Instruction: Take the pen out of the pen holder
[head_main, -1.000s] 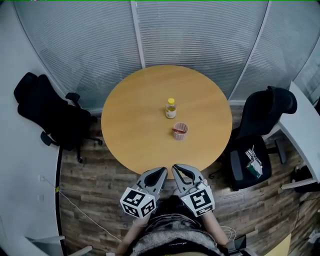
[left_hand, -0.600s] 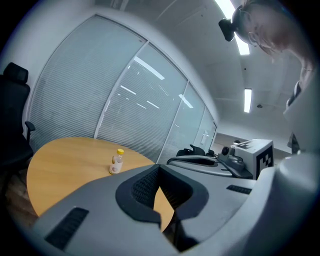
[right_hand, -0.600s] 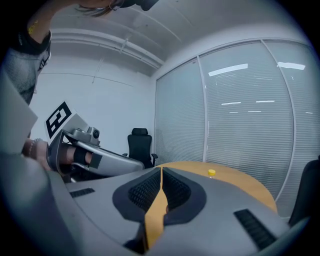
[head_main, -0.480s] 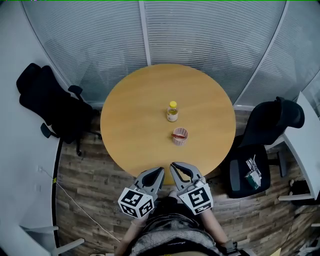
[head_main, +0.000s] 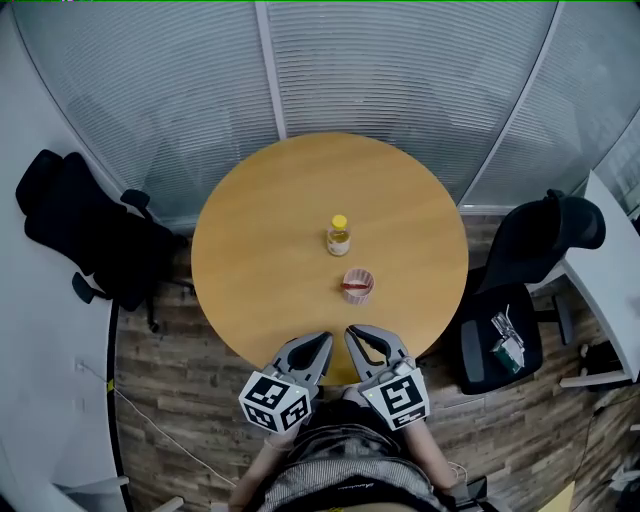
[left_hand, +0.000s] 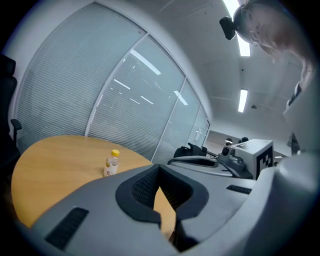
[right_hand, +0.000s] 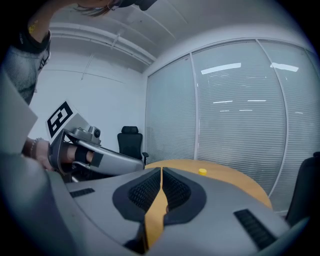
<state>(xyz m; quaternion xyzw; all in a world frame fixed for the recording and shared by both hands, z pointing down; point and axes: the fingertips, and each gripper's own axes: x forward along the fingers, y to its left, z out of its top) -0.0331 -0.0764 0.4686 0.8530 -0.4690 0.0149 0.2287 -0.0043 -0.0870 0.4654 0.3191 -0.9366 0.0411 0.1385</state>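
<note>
We hold our left tool (head_main: 322, 342) low at the worktop's (head_main: 250, 260) near edge, jaws together, empty; our right tool (head_main: 354, 334) just beside it, likewise closed. Ahead, well apart, the pen (head_main: 351, 286) sits in the pen holder (head_main: 359, 277)

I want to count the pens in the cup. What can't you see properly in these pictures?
- Pens: in the head view the pen holder is too small; only something red shows inside, so no count.
- Pen holder: it shows in neither gripper view; the left gripper and right gripper fill the foreground.
- Bottle: in the right gripper view only its yellow cap clears the gripper.
- Things on the chair seat: too small to name.
</note>
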